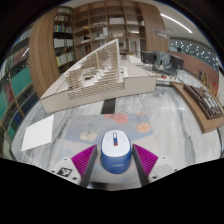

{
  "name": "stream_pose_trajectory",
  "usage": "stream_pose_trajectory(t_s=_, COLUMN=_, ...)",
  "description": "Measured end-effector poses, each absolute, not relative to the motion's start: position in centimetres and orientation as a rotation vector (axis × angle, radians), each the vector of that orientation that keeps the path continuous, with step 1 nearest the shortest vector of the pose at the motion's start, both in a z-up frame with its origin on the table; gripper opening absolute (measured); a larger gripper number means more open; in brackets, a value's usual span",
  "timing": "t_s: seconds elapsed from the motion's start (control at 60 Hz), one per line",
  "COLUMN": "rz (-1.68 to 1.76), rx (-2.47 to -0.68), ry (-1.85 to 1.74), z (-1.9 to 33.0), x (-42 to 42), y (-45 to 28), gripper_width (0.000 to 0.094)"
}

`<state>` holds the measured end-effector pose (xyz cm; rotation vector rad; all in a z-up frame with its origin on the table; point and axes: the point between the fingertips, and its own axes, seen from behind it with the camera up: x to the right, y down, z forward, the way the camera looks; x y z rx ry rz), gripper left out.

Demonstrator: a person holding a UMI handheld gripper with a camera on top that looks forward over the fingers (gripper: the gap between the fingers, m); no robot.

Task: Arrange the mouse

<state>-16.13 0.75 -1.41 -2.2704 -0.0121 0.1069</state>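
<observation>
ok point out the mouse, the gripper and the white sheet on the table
mouse [115,152], gripper view, middle of its top shell
gripper [115,160], gripper view, midway between its fingertips
white sheet [38,131], gripper view, its middle

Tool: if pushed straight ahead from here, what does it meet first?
The mouse, sitting between the open tool's fingers with gaps either side. Beyond it the table looks free, though depth is unclear.

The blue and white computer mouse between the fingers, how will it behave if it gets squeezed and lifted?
The blue and white computer mouse looks like rigid plastic, so probably stiff and light. Its rounded, glossy sides may slip against the gripper pads. Resting flat on the marbled table, it should slide rather than roll.
</observation>
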Motion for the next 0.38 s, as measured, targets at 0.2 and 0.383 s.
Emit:
stream_pose_trajectory(t_s=0.2, rz=0.199, rx=-2.236, ry=-0.059, z=3.0, x=-15.1, y=-4.4, gripper_width=0.0838)
stream_pose_trajectory(t_s=0.383, rz=0.219, rx=-2.164, ry=0.035, z=5.4, x=-8.3, y=-10.9, gripper_width=0.0834)
